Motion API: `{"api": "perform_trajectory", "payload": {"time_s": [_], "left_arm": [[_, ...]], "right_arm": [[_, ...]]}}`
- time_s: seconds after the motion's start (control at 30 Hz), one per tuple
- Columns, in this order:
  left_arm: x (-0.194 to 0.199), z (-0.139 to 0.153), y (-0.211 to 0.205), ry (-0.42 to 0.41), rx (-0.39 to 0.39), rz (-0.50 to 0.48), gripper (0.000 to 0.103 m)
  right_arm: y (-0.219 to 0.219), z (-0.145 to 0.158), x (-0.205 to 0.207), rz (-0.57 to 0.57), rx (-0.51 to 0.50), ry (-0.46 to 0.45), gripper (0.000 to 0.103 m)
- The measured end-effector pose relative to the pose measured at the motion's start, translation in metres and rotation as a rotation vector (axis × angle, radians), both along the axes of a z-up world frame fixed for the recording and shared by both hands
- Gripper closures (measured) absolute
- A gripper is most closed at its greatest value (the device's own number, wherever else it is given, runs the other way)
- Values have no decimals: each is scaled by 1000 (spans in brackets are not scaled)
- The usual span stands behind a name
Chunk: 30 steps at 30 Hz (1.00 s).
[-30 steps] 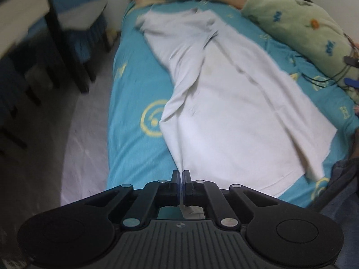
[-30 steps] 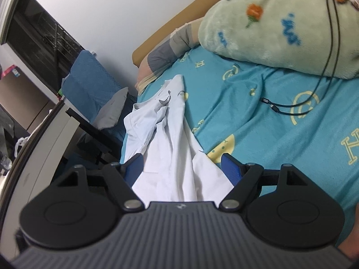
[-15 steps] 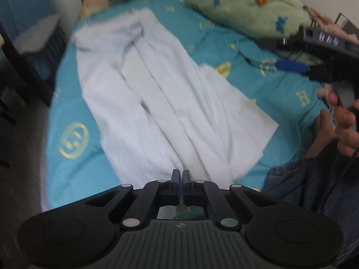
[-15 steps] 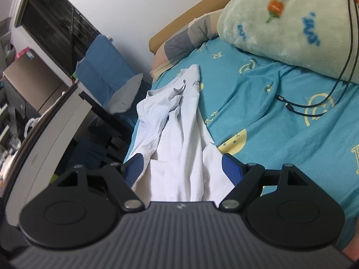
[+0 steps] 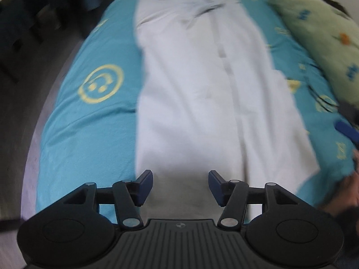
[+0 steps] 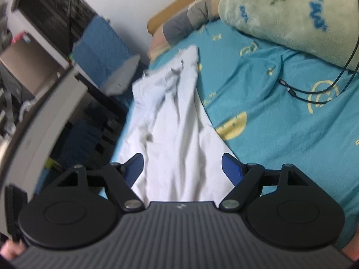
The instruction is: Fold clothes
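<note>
A white garment lies lengthwise on the turquoise bed sheet, folded into a long strip with its collar end far from me. My left gripper is open and empty just above the garment's near hem. My right gripper is open and empty over the near right part of the same garment. A blue fingertip of the right gripper shows at the right edge of the left wrist view.
A green plush blanket with dark cables lies along the right side of the bed. A pillow and headboard sit at the far end. A blue chair and a desk stand left of the bed, beside the floor.
My left gripper was shut on the garment's edge, carried it across the bed, then opened and let it go. The garment now lies flat as a narrower strip. The right gripper stayed open.
</note>
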State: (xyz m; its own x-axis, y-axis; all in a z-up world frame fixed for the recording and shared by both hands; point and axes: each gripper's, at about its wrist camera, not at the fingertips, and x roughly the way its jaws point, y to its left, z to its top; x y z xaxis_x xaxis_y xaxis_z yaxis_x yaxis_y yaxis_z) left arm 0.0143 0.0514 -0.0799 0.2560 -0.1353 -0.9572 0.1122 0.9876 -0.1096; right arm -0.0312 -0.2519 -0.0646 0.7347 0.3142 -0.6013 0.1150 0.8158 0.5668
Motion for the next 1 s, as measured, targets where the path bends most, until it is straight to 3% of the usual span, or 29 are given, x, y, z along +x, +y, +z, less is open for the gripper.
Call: {"api": "perform_trajectory", "payload": {"time_s": [0.1, 0.13, 0.2, 0.3, 0.43, 0.53, 0.6, 0.7, 0.73, 0.87, 1.0], "left_arm": [[13, -13, 17, 46, -8, 129, 30], [16, -15, 23, 46, -10, 163, 21], [18, -20, 33, 52, -37, 228, 20], [22, -27, 40, 85, -88, 275, 20], [24, -32, 39, 111, -127, 266, 20], [24, -31, 36, 111, -138, 246, 20], [23, -29, 35, 110, -141, 236, 30], [18, -25, 36, 125, -140, 223, 70], [16, -23, 38, 129, -147, 224, 88], [5, -5, 46, 83, -198, 232, 99], [-4, 5, 52, 46, -245, 222, 100]], "right_arm": [[0, -23, 7, 30, 23, 110, 24], [-3, -32, 10, 20, 48, 152, 25], [-9, -48, 14, -27, 90, 229, 25], [-14, -60, 18, -111, 78, 270, 25], [-9, -57, 27, -146, -77, 223, 25], [-5, -69, 38, -86, -56, 243, 21], [-1, -68, 38, -26, -33, 222, 17], [1, -72, 32, 74, 176, 233, 18], [3, -73, 30, 109, 234, 241, 18], [23, -69, 22, 244, 271, 254, 18], [46, -65, 19, 371, 232, 289, 25]]}}
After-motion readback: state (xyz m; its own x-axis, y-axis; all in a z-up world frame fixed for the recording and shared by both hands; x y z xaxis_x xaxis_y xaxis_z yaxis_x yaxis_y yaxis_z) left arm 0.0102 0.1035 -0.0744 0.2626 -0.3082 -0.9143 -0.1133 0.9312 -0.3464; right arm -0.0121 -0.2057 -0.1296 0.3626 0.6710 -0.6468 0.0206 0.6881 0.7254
